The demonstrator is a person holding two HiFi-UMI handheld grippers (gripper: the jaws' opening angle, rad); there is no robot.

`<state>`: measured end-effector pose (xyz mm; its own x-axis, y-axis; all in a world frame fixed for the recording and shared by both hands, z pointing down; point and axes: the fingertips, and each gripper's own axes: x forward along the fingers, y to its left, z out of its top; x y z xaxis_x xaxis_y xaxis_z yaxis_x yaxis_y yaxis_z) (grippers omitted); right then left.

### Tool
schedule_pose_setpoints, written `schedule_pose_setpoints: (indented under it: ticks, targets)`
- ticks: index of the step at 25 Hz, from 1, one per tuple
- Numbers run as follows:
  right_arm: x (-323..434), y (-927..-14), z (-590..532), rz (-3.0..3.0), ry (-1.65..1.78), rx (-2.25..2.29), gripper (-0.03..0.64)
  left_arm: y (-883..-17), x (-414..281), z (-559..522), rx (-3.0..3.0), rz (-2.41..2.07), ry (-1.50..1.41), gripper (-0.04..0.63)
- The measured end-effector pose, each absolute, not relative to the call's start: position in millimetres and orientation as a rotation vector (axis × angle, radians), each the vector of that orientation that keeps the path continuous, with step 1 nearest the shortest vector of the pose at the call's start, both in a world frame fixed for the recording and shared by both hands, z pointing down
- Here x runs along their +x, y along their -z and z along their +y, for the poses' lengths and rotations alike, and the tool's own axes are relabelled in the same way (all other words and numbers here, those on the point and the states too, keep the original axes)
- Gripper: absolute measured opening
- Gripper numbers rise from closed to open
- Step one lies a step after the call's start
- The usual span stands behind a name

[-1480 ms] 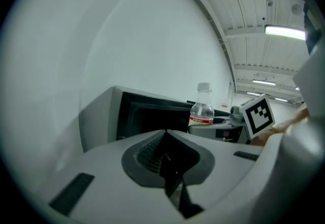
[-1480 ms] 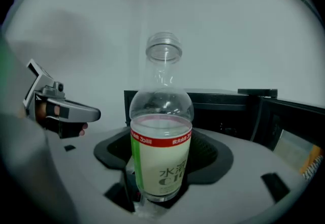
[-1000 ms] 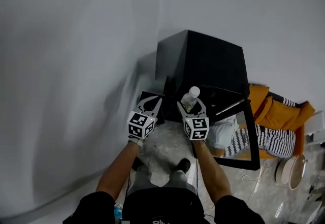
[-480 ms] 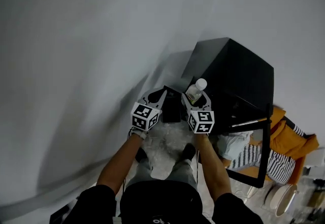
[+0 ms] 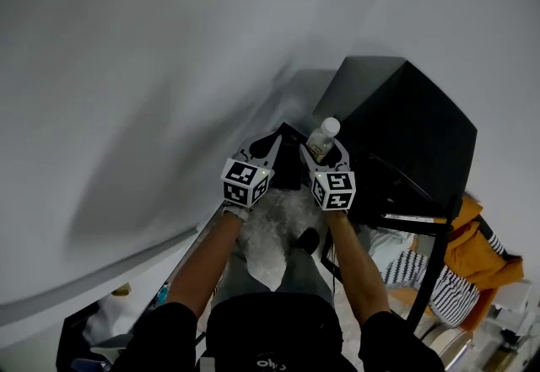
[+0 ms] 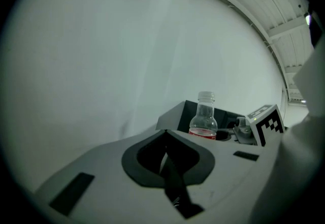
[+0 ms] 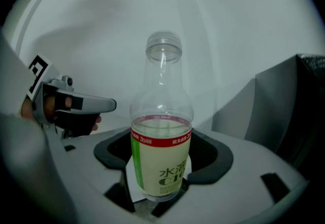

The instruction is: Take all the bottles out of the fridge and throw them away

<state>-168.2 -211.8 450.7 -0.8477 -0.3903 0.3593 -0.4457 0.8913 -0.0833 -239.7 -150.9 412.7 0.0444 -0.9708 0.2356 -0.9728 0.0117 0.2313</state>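
Right gripper (image 5: pixel 324 154) is clamped on the bottle (image 7: pixel 161 162). The jaws press the label low on the body, and the bottle stands upright, clear of the black fridge (image 5: pixel 396 121) and just off its near left corner. Left gripper (image 5: pixel 265 145) hangs alongside, jaws together, nothing in them.

I read this as the carry to the bin, though I can't make out a bin from here. I'd want to spot it first, hold the bottle vertical, and squeeze no harder than the grip needs.

The bottle is thin clear plastic, with round shoulders narrowing to a ringed neck and a pale screw cap. A glossy cream wrap carries a red band on top and a green stripe down one side. Above the label it looks empty, so likely light, springy and easy to crush or twist loose. The fridge is a boxy, hard-edged block with a dull black skin.
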Motion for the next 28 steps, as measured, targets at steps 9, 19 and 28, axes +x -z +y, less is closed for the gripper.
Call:
schedule_pose_setpoints:
  ticks: [9,19,28]
  targets:
    - [-189.2,-520.0,-220.5,-2.682,-0.293,0.577,0.321,-482.6,-247.3,-152.2,1.951,-1.905,-0.061,0.003]
    - [-193.2,-645.7,-204.8,-2.597,-0.373,0.565,0.319,-585.3,-248.1,-135.8,1.897,-1.840,-0.092,0.003]
    - [-169.6,-762.5,-172.9,-2.515,-0.471,0.573,0.321,-687.9,-216.7,-98.5,1.836,-1.752,-0.132,0.003]
